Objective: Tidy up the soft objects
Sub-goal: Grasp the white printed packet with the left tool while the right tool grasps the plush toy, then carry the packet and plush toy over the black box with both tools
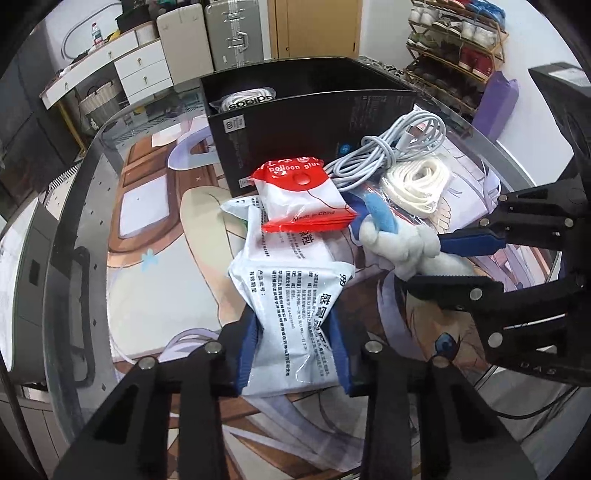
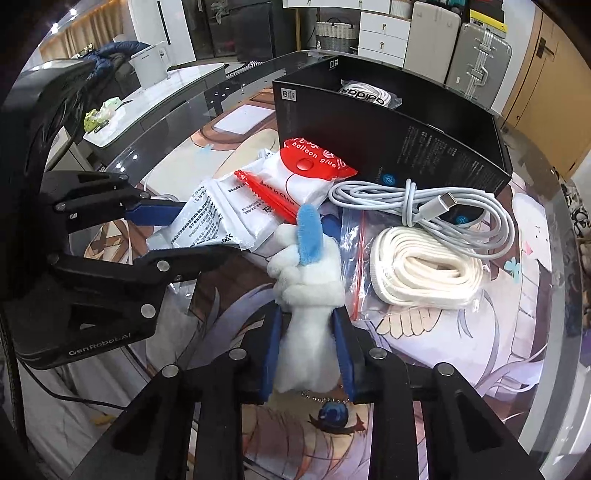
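My left gripper (image 1: 293, 325) is shut on a white printed packet (image 1: 291, 295) lying on the table; it also shows in the right wrist view (image 2: 207, 218). My right gripper (image 2: 308, 332) is shut on a white plush toy with a blue ear (image 2: 308, 280), seen too in the left wrist view (image 1: 402, 243). A red and white balloon glue pack (image 1: 299, 192) rests on the packet. A white cable (image 2: 436, 206) and a bagged white lace bundle (image 2: 424, 273) lie to the right. A black open box (image 1: 295, 122) stands behind, with a white adidas item (image 2: 369, 96) inside.
The table (image 1: 147, 229) has a glass top over an anime print mat, with a curved edge on the left. Suitcases (image 1: 207, 33), a white drawer unit (image 1: 140, 62) and a shoe rack (image 1: 454, 48) stand beyond it.
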The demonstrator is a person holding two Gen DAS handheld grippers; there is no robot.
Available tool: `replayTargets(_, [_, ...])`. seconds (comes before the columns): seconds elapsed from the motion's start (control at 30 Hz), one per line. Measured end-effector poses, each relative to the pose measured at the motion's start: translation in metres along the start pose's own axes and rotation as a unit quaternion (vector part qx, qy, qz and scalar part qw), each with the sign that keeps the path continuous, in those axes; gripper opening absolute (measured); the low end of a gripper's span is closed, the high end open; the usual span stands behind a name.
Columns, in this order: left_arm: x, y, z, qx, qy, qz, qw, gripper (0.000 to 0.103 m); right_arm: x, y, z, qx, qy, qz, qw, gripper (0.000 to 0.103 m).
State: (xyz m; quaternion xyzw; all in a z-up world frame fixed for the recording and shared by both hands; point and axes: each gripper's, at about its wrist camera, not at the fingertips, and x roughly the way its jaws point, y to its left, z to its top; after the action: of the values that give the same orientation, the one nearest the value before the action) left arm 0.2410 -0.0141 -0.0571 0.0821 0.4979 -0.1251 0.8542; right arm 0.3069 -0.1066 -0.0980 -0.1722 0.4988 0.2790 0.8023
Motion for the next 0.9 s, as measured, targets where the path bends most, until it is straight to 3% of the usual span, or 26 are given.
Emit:
replayTargets(0.53, [-0.027,0.001,0.012,-0.012,-0.038,-0.021,0.9990,0.030,-0.050,-0.012,-0.001,0.021,-0.056,0.021,0.998,0.027])
replayTargets(0.9, [-0.059,-0.003,0.040,-0.014,-0.098,-0.026,0.9947,0.030,-0.093,-0.024,0.014,0.053,-0.124,0.021,0.991,0.027])
